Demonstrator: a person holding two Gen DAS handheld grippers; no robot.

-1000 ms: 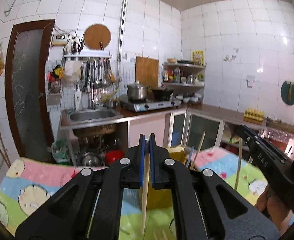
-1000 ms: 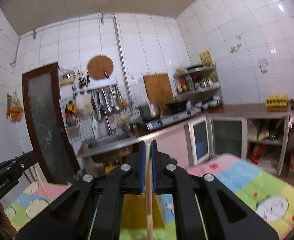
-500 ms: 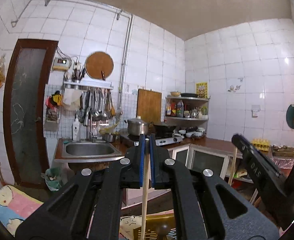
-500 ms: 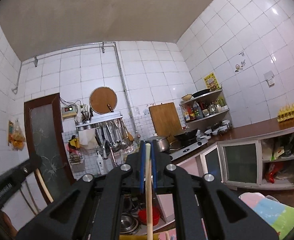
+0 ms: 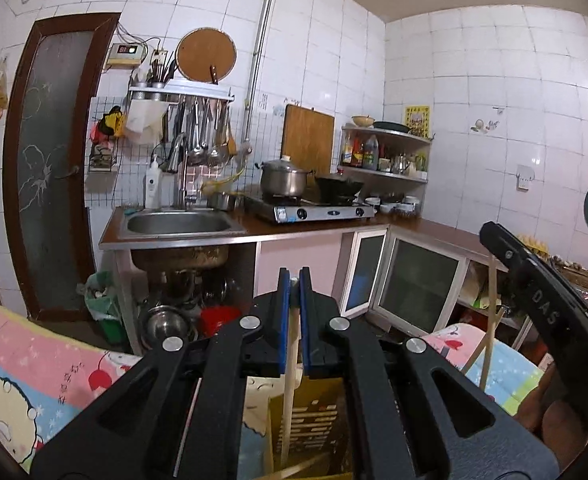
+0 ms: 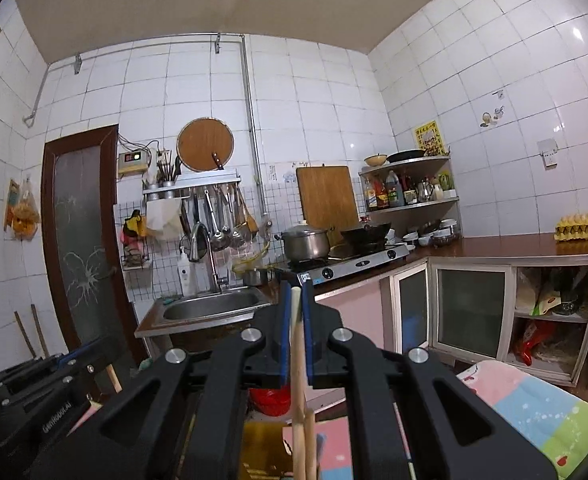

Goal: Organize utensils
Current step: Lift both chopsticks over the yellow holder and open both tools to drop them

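The blue-padded black left gripper (image 5: 294, 280) has its fingers pressed onto a pale, round wooden chopstick (image 5: 290, 380), which hangs almost upright from the pads down over a slotted yellow plastic utensil holder (image 5: 313, 424). The matching right gripper (image 6: 296, 292) pinches a second pale wooden chopstick (image 6: 297, 360) in the same way, with another stick's tip (image 6: 310, 440) just beside it below, above the same yellow holder (image 6: 262, 448).

Judging by this, the task is midway: both sticks are lifted and poised over the holder, neither released, and at least one more stick leans inside already. What else remains to be sorted is hidden under the grippers.

The chopsticks look smooth, matte and slender, likely to pivot in a two-point pinch. The holder looks rigid, with rows of narrow drainage slits. It stands on a glossy cartoon-printed tablecloth (image 5: 26, 376) in pink, blue and green.
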